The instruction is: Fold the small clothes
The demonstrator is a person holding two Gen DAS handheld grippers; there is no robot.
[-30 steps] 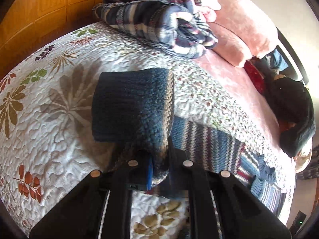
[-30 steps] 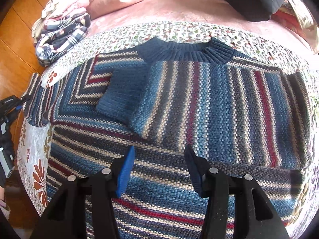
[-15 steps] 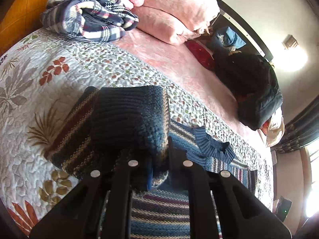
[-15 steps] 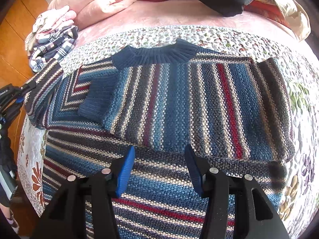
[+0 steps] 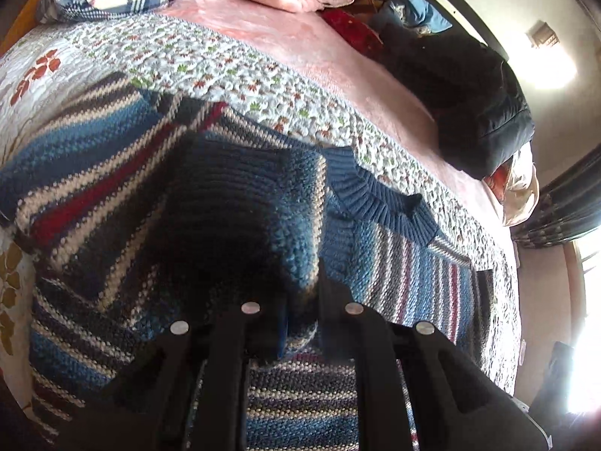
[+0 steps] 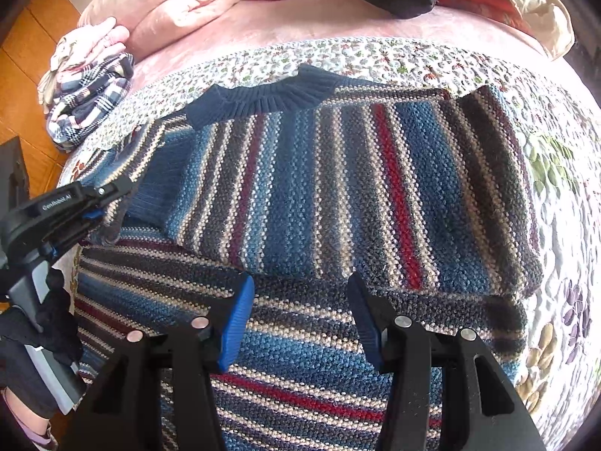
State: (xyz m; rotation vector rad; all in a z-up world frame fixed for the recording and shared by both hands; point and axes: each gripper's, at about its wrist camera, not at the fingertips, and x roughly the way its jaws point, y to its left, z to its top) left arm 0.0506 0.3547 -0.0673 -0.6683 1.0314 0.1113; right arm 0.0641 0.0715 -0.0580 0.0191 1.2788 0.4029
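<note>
The striped sweater (image 6: 338, 203) is a chunky wool-like knit, coarse and matt, with a pebbled stitch; its navy collar (image 6: 263, 99) and sleeve cuff (image 5: 240, 203) are ribbed knit. Under it lies a quilted cotton bedspread (image 6: 556, 195), stitched in puffy relief and printed with leaves, matt. At the top of the right wrist view, the pink blanket (image 6: 233, 26) looks like soft, slightly sheeny plush. The plaid clothes (image 6: 90, 101) at upper left look like brushed flannel. The black jacket (image 5: 477, 101) at right in the left wrist view is smooth padded fabric. The right gripper (image 6: 300, 312) is matt black plastic with ridged blue rubbery pads (image 6: 236, 319) and shiny metal rivets (image 6: 402, 321).
</note>
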